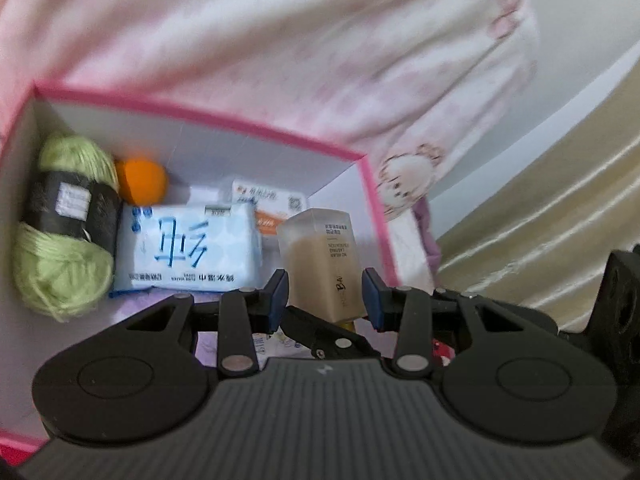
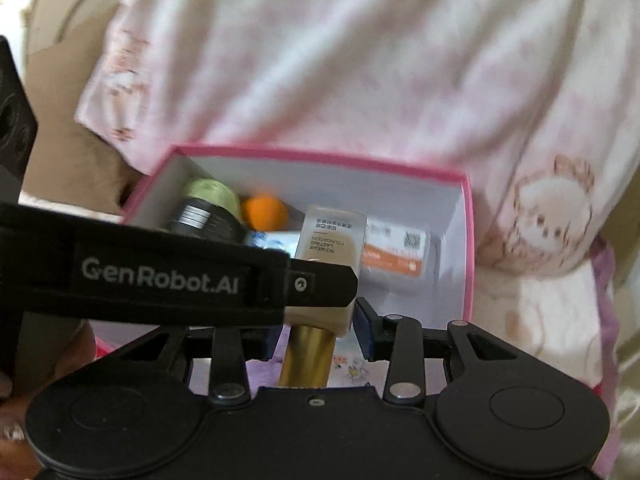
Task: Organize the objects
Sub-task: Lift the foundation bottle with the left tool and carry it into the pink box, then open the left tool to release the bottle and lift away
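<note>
A pink-rimmed white box [image 1: 256, 126] [image 2: 466, 240] holds a green yarn skein [image 1: 60, 232] [image 2: 208, 196], an orange ball [image 1: 141, 182] [image 2: 266, 210], a blue tissue pack [image 1: 192, 248] and an orange-white card packet [image 1: 268, 200] [image 2: 396, 250]. A beige foundation bottle [image 1: 320, 256] [image 2: 330, 236] with a gold cap [image 2: 308, 356] stands tilted over the box. My left gripper [image 1: 325, 294] has its pads on both sides of the bottle with small gaps. My right gripper [image 2: 316, 336] is open around the gold cap. The left gripper's body crosses the right wrist view.
The box sits on a purple patterned cloth [image 2: 360, 364]. A person in pink-and-white pajamas [image 1: 280, 40] [image 2: 360, 60] is right behind the box. A cream satin sheet [image 1: 540, 220] lies to the right. A brown cardboard box [image 2: 60, 40] is at the back left.
</note>
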`<state>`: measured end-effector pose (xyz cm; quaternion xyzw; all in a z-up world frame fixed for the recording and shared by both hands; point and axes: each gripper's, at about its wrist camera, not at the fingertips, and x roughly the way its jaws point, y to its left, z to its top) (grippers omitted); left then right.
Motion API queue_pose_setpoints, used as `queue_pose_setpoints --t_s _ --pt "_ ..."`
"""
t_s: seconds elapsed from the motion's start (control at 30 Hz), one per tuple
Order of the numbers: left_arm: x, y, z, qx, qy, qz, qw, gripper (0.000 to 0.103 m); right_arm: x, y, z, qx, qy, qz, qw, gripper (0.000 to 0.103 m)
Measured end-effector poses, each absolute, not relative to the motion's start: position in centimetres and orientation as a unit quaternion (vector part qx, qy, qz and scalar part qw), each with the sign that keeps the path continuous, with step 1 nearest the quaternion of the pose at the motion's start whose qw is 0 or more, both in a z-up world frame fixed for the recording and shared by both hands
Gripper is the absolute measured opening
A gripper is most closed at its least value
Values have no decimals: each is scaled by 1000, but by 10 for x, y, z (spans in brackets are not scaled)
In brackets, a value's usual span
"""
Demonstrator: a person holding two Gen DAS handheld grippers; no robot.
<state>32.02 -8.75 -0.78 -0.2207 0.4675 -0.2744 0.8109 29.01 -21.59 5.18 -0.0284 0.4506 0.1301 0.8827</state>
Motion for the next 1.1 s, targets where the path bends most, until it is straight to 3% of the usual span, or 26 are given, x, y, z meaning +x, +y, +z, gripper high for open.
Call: queue_pose_setpoints --t_s 0.5,0.87,1.1 --pt "353 -105 -60 -220 517 -274 780 38 325 -209 2 -70 506 97 854 42" --pt "352 -113 -59 -206 519 -250 791 35 331 -208 -6 -67 519 102 846 43" --pt "331 -107 -31 -156 492 -239 823 41 297 -221 21 -31 486 141 862 46"
